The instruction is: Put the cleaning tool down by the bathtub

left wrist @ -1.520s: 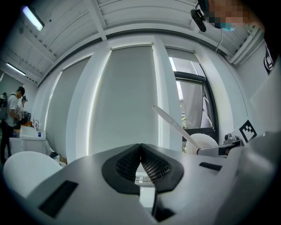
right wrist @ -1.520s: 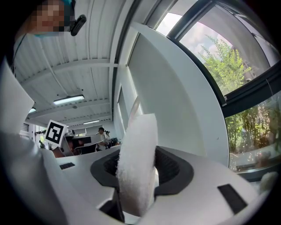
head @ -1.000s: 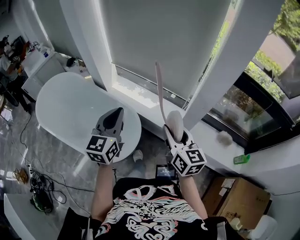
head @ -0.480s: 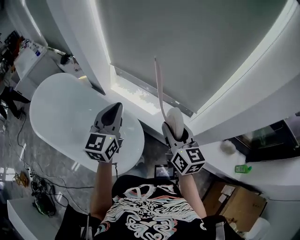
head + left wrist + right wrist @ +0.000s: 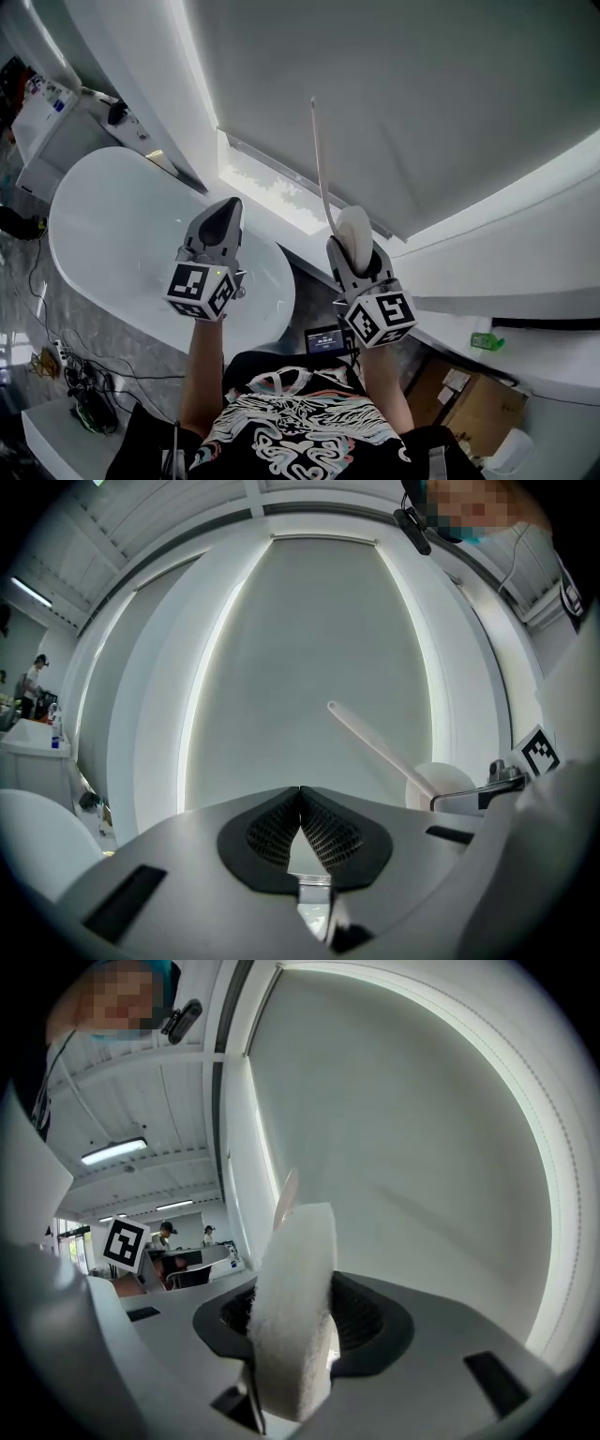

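Carry step: right claw point(image 5: 356, 251) clenched on pad of cleaning tool point(image 5: 352, 228), handle pointing up, held high just right of bathtub point(image 5: 122, 234). Left claw point(image 5: 228, 214) closed, empty, over bathtub's near end. Next, judged: lower tool to floor beside bathtub, then release.

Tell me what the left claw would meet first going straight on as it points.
Probably the grey window blind; nothing shows between it and the left claw, though depth is unclear.

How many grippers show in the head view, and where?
2. The left gripper, shut and empty, is at left, overlapping the bathtub; the right gripper, at right, grips the white head of the cleaning tool.
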